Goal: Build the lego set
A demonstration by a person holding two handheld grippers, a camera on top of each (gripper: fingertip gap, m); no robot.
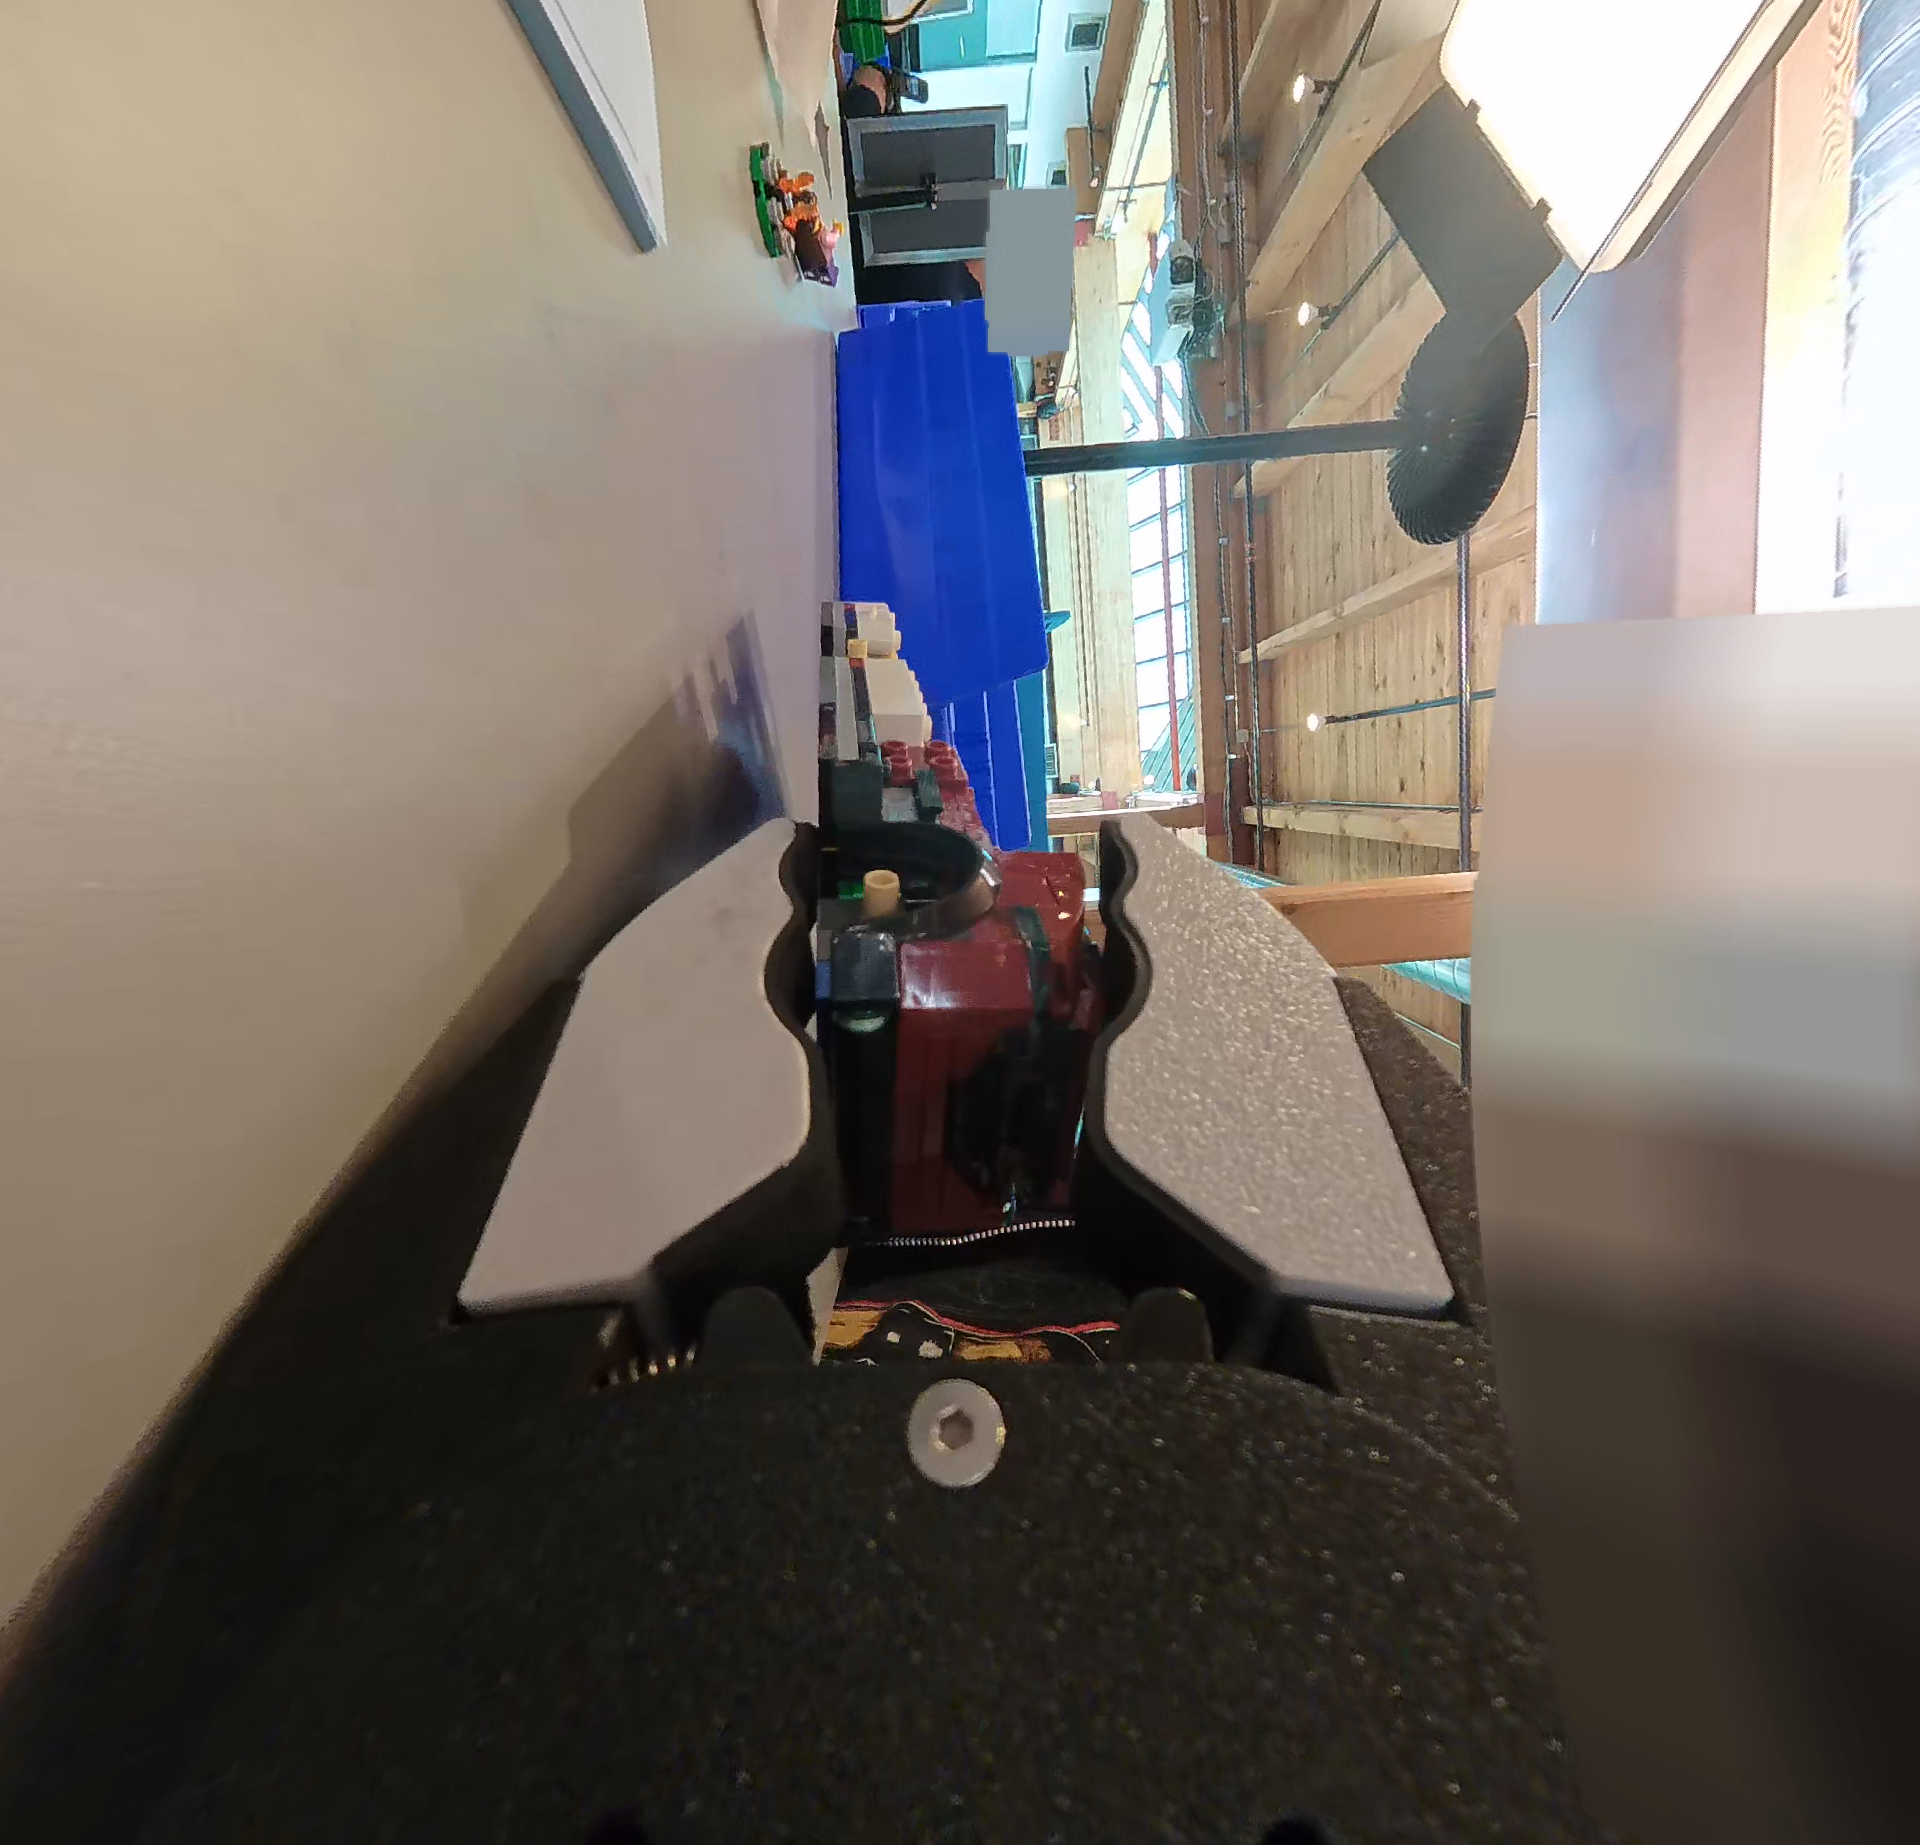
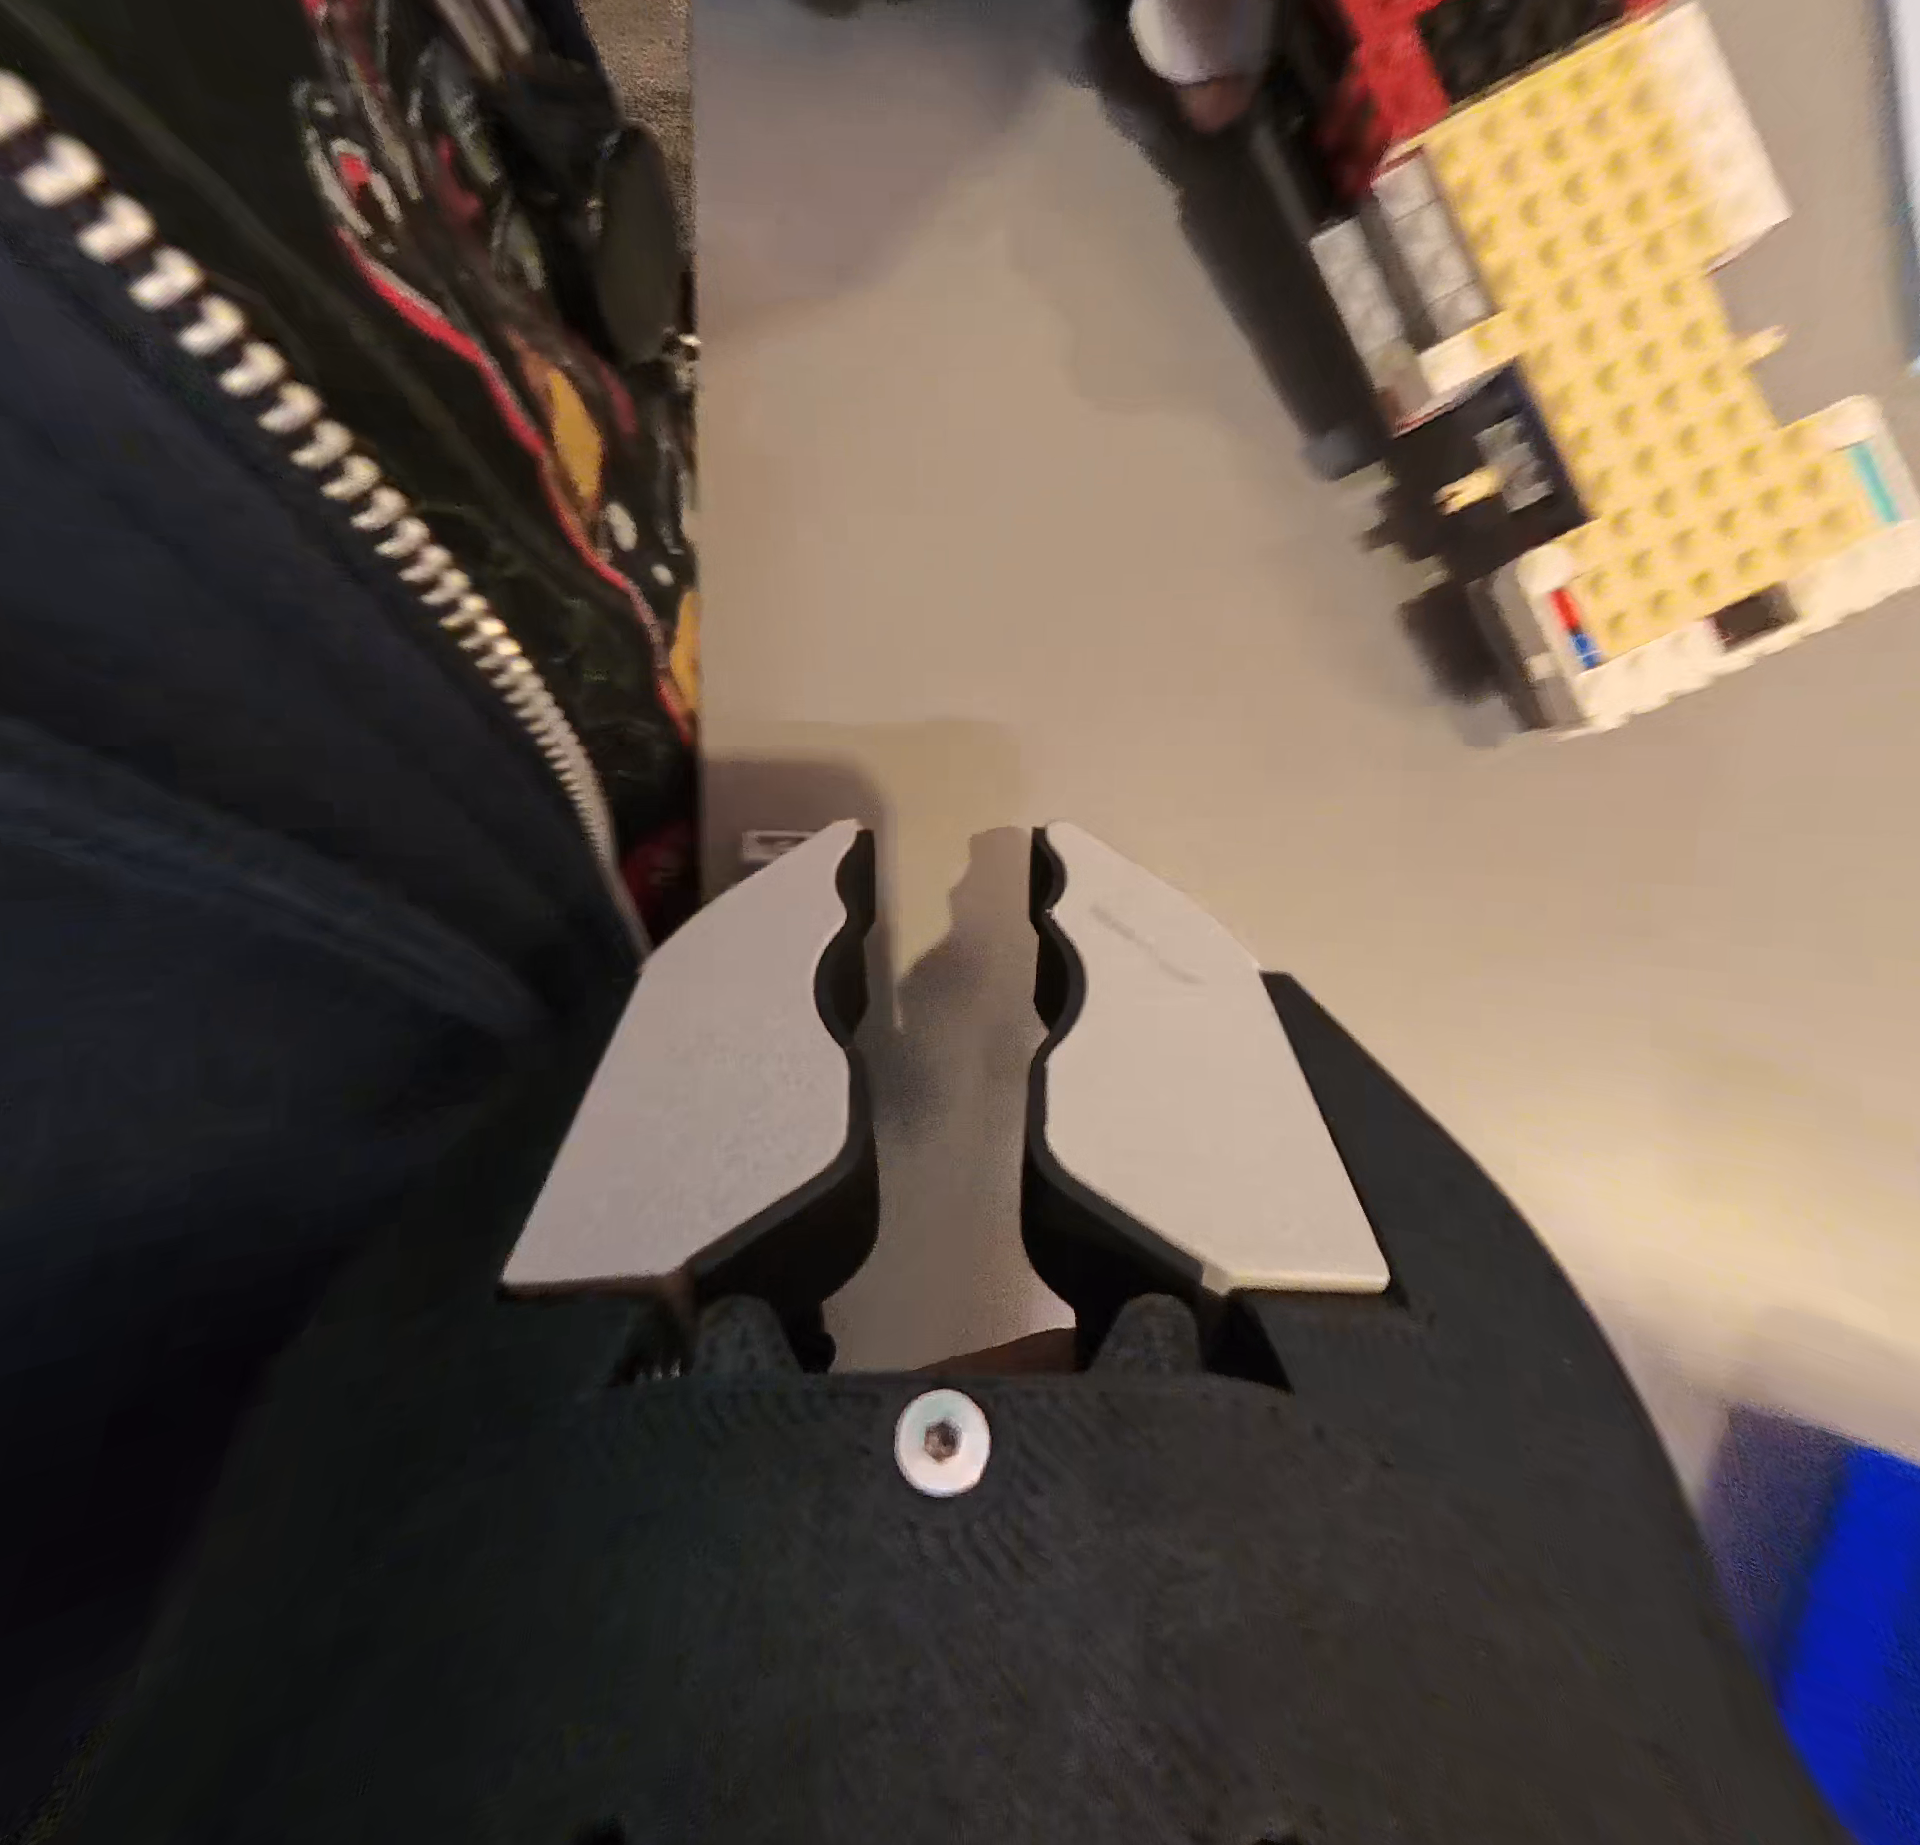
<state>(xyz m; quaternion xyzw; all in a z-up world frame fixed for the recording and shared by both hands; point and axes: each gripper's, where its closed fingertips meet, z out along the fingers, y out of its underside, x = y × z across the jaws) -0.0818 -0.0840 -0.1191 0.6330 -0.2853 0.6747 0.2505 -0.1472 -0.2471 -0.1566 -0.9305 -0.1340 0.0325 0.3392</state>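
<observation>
Left wrist view is rolled on its side, so the pale surface (image 1: 364,507) stands like a wall along the left. The left gripper (image 1: 956,922) lies low along it, one finger against the surface, and is clamped on the dark red end of a long brick model (image 1: 966,1057); both black pads press its sides. The model runs away from the gripper, with grey, white and dark red bricks farther along. Beyond it stands a blue bin (image 1: 935,486). Farther off on the surface lie a small cluster of coloured bricks (image 1: 795,216) and a flat grey-edged board (image 1: 582,60). The room behind has timber walls and ceiling, a bright lamp panel (image 1: 1621,60) on a black stand, and windows.

Right wrist view looks down on the same pale surface (image 2: 1039,548), and the picture is motion-blurred. The right gripper (image 2: 954,860) hovers over it with its fingers a narrow way apart and only bare surface and shadow between them. A person's dark zipped jacket (image 2: 260,652) fills the left. The brick model (image 2: 1621,341), tan-studded with a red and black end, lies well apart at upper right.
</observation>
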